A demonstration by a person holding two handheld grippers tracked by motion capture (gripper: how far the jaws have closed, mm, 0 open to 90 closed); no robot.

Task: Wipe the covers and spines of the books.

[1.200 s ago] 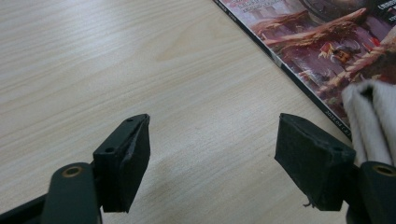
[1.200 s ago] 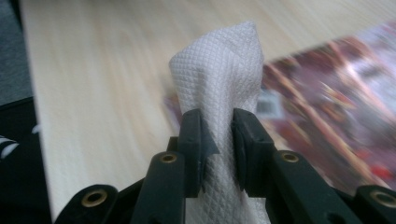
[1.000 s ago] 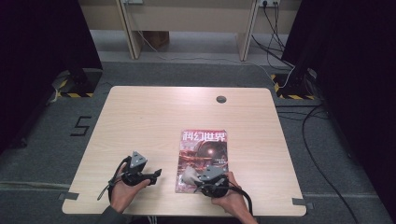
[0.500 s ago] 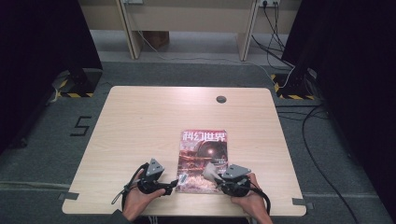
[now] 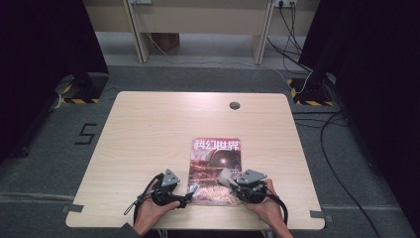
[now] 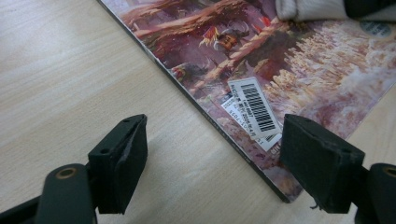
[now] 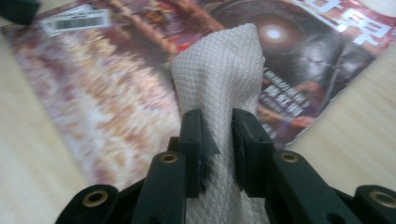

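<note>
Magazine (image 5: 215,170) lies near worktop's front edge, long axis running front to back. Right gripper (image 7: 217,140) pinches a white cloth (image 7: 219,79) over the cover; left gripper (image 6: 212,161), jaws spread (just opened wider), straddles its near-left corner.

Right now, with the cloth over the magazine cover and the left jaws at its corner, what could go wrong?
1. The magazine lies loose on the table; wiping with the white cloth could slide or turn it, since the left gripper is open and straddles the near corner without pinching it.
2. The right gripper pinches only a narrow fold of cloth, which might pull free.
3. Closing the left jaws could crease the cover by the barcode label.
</note>
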